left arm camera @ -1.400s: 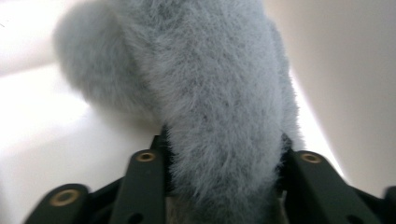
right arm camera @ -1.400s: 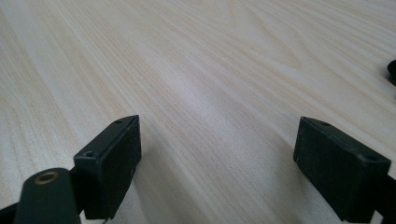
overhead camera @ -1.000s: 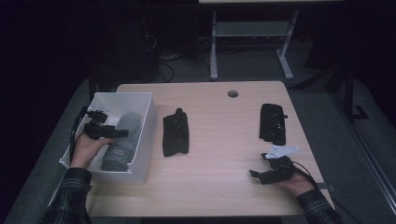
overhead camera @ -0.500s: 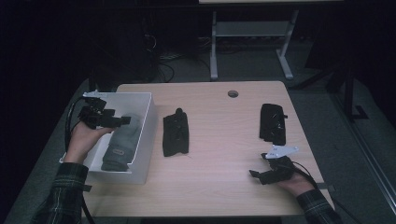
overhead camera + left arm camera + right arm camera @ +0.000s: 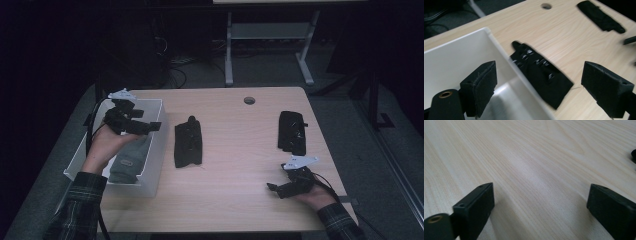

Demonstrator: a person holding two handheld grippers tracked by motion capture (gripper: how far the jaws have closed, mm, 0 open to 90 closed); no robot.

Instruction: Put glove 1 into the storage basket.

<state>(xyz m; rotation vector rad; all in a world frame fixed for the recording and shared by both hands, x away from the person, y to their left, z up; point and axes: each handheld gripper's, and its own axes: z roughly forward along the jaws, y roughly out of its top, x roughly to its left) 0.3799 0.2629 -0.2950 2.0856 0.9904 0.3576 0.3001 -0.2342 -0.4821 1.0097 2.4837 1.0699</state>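
A grey glove (image 5: 127, 160) is seen lying in the white bin (image 5: 159, 131) at the table's left edge, apparently just dropped. Above it the left gripper (image 5: 154, 126) is held w/ jaws wide, nothing between them; they have just been opening. At near right, the right gripper (image 5: 270, 187) is rested on the table (image 5: 240, 150), jaws also spread and empty, just opened further. Sorting step judged part-done: two black gloves, one mid-table (image 5: 188, 144), one far right (image 5: 292, 132), are left out. Next move prob. calls for the left gripper to be swung right over the bin wall, lowered onto the mid-table glove and closed.
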